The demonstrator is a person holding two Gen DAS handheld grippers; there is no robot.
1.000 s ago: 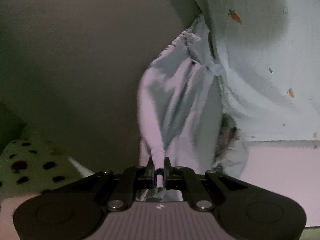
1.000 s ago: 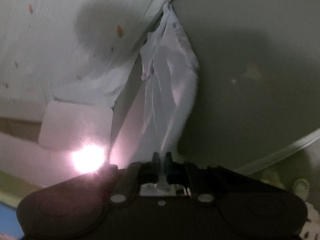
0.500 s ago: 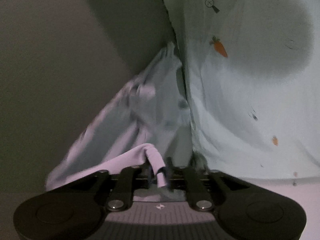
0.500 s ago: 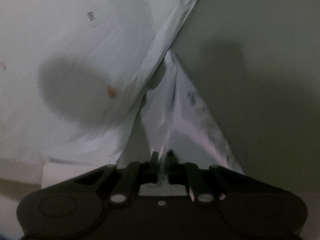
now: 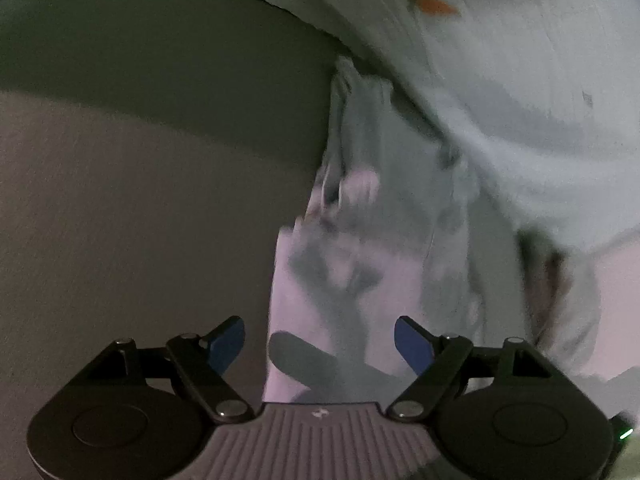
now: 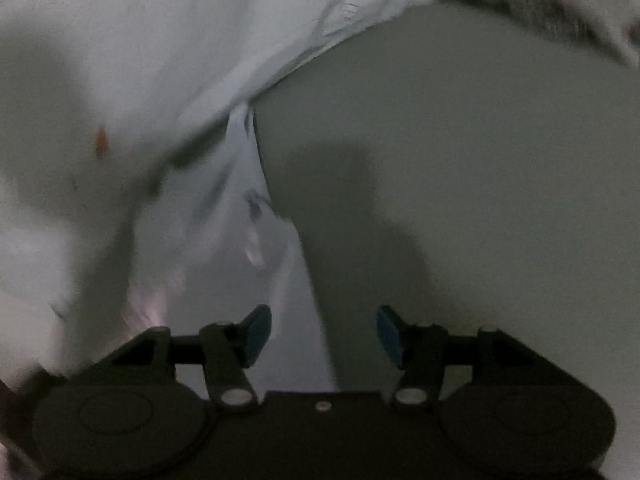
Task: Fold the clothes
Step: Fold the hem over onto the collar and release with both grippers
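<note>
On my left gripper (image 5: 319,344) the two blue-padded fingers (image 5: 225,345) stand well apart and are opening wider; a pale, lilac-tinted sleeve (image 5: 372,264) of the garment lies flat beneath the gap between them, touched by neither pad, with a finger's shadow falling across the cloth just ahead of the gripper body. The sleeve runs away from me toward the body of the shirt (image 5: 520,92), a pale blue-white garment with a small orange carrot print (image 5: 432,4); the shirt fills the upper right of my left view, and its edge crosses the plain grey surface (image 5: 140,200) that carries it; I cannot tell whether that is a desk or a bed, nor see any of its edges or corners. The picture is smeared where the sleeve meets the shirt, so the folds there are unclear.

On my right gripper (image 6: 324,334) the fingers (image 6: 256,332) are likewise apart and opening; the other sleeve (image 6: 248,216) lies under and ahead of the gap, nearer the left finger, with no pad pressing on it. The shirt (image 6: 160,60) spreads over the upper left of this view, an orange mark (image 6: 101,142) showing on it; the grey surface (image 6: 480,200) takes the right half, crossed by a dark shadow. Something mottled and blurred sits at the top right; I cannot make it out.
</note>
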